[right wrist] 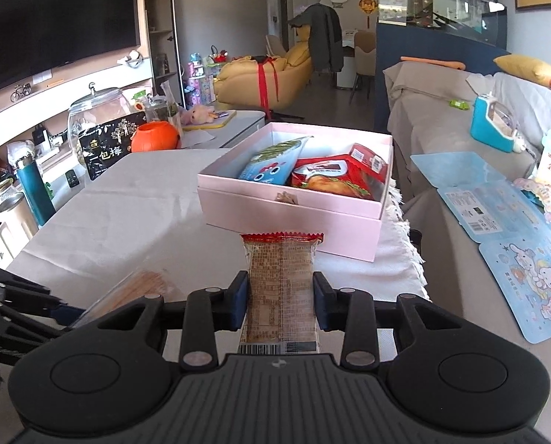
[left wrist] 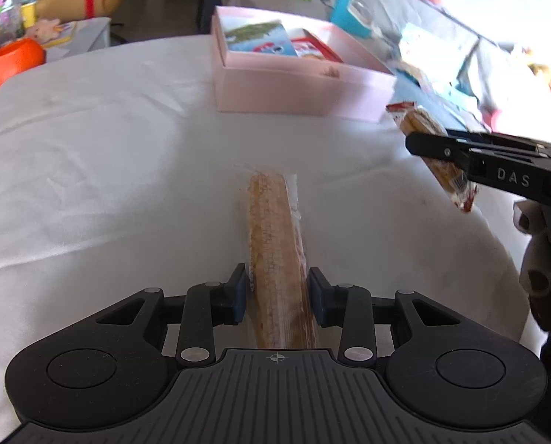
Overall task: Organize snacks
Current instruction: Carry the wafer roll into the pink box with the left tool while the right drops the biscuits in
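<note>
We see 2 wrapped snacks in hand. The red-edged cracker packet [right wrist: 281, 292] is a long clear wrapper with a serrated red end seal, pale brown biscuits inside, small printed text too fine to read and a barcode at its near end. The right tool [right wrist: 279, 298] is clamped on it, blue pads pressing both long sides, and holds it above the desk [right wrist: 127, 214] just in front of the pink box [right wrist: 294, 214]. The clear-wrapped wafer bar [left wrist: 277, 255] is long, golden brown and grainy, in a plain see-through sleeve. The left tool [left wrist: 278, 292] grips its near end; whether its far end rests on the white cloth we cannot tell. In the left wrist view the right tool's side reads "DAS".

Inside the open pink box lie a blue snack bag [right wrist: 271, 164] with cartoon eyes and a red snack pack [right wrist: 340, 175]. Left of the desk, a black sign [right wrist: 108, 148] shows white Chinese characters beside an orange pumpkin pot [right wrist: 155, 137].
</note>
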The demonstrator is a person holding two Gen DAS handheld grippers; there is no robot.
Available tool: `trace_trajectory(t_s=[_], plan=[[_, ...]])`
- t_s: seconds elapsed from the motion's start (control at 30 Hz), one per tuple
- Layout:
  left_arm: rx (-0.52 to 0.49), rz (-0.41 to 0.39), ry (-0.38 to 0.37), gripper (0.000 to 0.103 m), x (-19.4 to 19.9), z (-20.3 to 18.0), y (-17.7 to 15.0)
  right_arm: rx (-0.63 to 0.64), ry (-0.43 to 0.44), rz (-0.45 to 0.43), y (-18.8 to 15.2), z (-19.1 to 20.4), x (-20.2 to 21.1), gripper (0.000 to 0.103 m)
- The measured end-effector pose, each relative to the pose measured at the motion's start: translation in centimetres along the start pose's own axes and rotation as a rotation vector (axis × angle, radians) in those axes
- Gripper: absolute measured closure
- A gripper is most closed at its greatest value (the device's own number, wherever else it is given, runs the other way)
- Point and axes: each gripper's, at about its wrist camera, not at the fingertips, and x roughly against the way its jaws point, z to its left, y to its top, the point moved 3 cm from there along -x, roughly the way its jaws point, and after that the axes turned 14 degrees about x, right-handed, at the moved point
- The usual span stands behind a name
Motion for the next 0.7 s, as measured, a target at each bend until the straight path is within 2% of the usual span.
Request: trace_trajectory(t_s=[0.13, 0.27, 0.37, 0.53, 0.63, 0.7], plan=[[0.094, 0.014, 0.004, 0.068, -0.1, 0.5, 0.7, -0.018, -0.001, -0.001, -0.7, -0.5, 0.1, 0.068], [0.040, -0.051, 0.000, 0.069, 1.4, -0.6, 1.8, -0.025, -0.011, -0.004, -1.3, -1.0, 0.3, 0.068], [0.040, -0.147, -0.060, 0.070, 4.0, -1.6, 4.9, -0.032, -0.024, -0.007, -1.6, -1.5, 0.6, 0.068], [-0.020, -0.399, -0.140, 0.070, 8.6, -5.1, 12.7, -0.061, -0.021, -0.014, -1.6, -2.0, 0.6, 0.068], [-0.049, -0.495, -0.175, 0.069, 8.8, -7.3, 17.0, -0.049, -0.014, -0.013, -1.3, -1.6, 0.4, 0.068], [-0.036, -0.530, -0.212, 0.069, 7.3, -8.2, 20.1, -0.035, -0.010, -0.009, -1.0, -1.2, 0.1, 0.068]])
